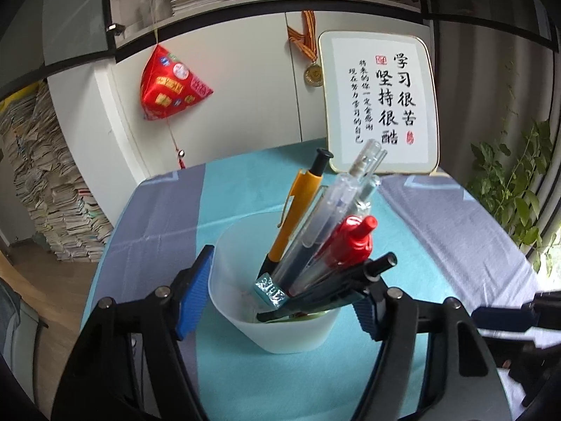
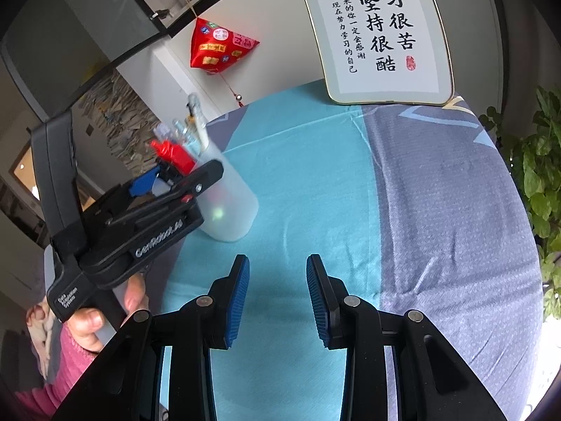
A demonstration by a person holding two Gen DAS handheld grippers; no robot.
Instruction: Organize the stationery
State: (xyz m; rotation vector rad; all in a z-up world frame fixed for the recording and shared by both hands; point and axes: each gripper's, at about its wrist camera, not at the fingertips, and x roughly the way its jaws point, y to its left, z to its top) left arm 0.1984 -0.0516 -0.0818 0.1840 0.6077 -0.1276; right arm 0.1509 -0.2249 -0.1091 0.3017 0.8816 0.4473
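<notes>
Now the left gripper (image 1: 280,291) straddles the translucent cup (image 1: 280,329) of pens (image 1: 326,224) on the blue tablecloth (image 2: 315,161), fingers spread beside its walls. Well apart, the right gripper (image 2: 277,294) hovers, fingers spread around nothing.

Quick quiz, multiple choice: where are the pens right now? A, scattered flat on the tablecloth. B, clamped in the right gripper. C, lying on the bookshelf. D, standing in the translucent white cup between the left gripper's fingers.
D: the pens stand bunched in the translucent cup, which sits between the left gripper's blue pads, while the right gripper is open over bare tablecloth.
</notes>
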